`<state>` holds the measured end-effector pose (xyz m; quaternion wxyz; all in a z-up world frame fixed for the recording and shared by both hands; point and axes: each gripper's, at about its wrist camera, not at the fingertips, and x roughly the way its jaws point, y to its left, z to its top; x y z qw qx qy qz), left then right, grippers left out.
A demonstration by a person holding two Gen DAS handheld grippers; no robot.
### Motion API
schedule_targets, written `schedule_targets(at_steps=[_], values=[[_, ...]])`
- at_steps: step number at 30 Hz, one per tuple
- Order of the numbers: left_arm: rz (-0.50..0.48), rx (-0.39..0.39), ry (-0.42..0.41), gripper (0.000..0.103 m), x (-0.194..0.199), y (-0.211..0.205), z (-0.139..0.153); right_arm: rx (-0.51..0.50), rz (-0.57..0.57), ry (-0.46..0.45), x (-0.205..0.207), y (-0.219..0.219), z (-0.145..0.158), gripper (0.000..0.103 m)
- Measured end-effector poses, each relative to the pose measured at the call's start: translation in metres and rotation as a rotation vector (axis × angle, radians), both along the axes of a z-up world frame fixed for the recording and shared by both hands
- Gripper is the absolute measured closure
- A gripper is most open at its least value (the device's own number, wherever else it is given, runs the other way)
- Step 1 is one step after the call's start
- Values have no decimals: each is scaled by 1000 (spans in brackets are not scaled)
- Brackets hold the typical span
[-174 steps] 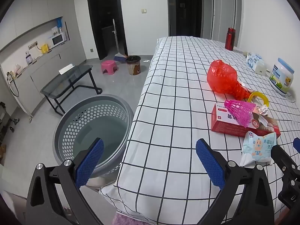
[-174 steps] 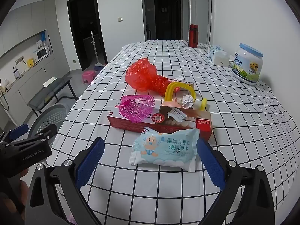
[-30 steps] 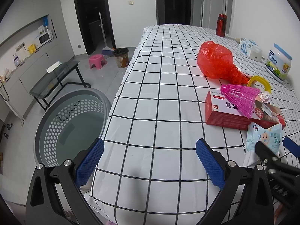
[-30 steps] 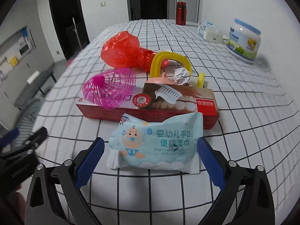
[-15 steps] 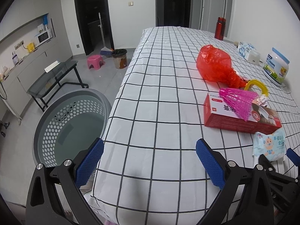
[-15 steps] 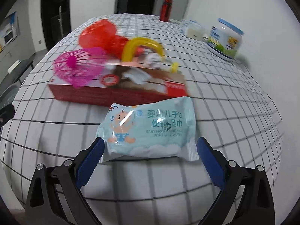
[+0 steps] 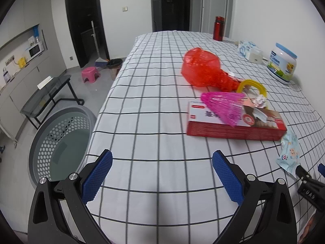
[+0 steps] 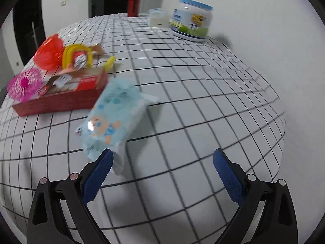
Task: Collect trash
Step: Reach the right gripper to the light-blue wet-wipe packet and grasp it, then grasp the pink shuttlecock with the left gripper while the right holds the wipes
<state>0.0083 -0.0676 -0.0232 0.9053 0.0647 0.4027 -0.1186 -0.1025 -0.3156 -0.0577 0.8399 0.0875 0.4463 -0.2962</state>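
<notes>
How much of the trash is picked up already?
None yet. The gray basket on the floor looks empty. Both grippers are open; the right gripper is beside the blue wipes pack, not gripping it. The red box, pink net, red bag and yellow ring lie on the table.

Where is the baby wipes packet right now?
In the right wrist view the baby wipes packet lies on the checked tablecloth, just in front of the red box, its near end by the left finger of the open right gripper.
</notes>
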Motion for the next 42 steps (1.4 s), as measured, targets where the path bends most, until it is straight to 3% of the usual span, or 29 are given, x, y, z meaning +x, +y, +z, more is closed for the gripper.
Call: schedule_targets(at_steps=[8, 18, 25, 28, 29, 35, 42], values=[[-34, -5, 2, 6, 2, -16, 5, 107, 39, -107, 4, 4, 22, 9], [-23, -17, -9, 6, 23, -25, 10, 228, 25, -82, 55, -2, 2, 9], [-32, -17, -11, 6, 31, -35, 8, 262, 15, -88, 55, -10, -8, 10], [-41, -14, 0, 6, 33, -40, 6, 261, 35, -96, 55, -12, -8, 38], [-43, -12, 3, 6, 33, -42, 5, 254, 46, -99, 54, -11, -7, 42], [-56, -12, -1, 6, 33, -49, 4, 270, 105, -127, 48, -11, -2, 53], [-66, -21, -17, 6, 46, -63, 2, 290, 109, -194, 32, -22, 11, 54]])
